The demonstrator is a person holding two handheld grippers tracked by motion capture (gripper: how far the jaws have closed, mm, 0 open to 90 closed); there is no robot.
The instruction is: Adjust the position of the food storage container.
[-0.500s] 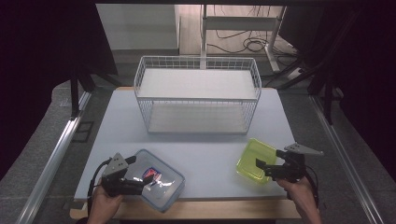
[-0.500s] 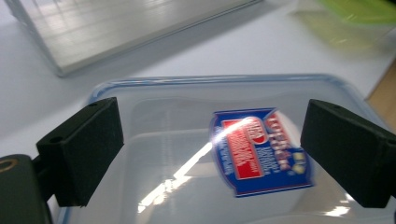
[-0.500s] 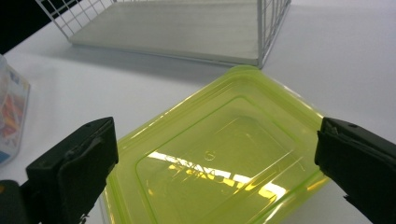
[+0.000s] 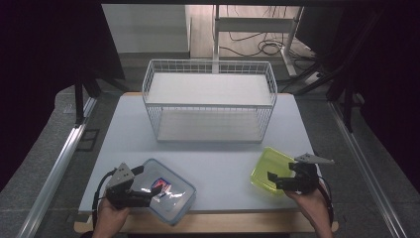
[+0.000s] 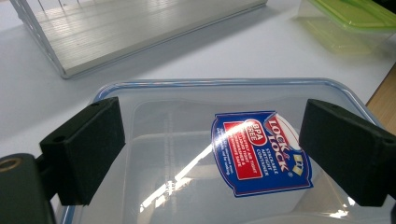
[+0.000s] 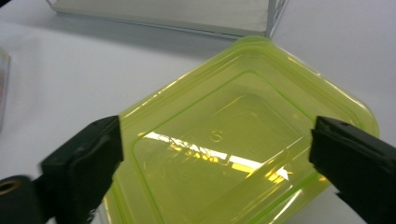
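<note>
A clear lidded container (image 4: 171, 193) with a blue rim and a red-and-blue label sits at the table's front left. My left gripper (image 4: 146, 187) is open, its jaws spread wide over that lid (image 5: 187, 158), with the label between the left gripper's (image 5: 215, 144) pads. At the front right lies a yellow-green lidded container (image 4: 267, 168). My right gripper (image 4: 275, 181) is open over its near edge. In the right gripper view the green lid (image 6: 233, 135) spans the gap between the right gripper's (image 6: 215, 163) jaws. Nothing is held.
A white wire basket (image 4: 210, 99) with a pale floor stands at the middle back of the grey table (image 4: 223, 153); its near wall faces both containers. The table's wooden front edge (image 4: 237, 223) runs just behind my hands. Metal rails flank the table.
</note>
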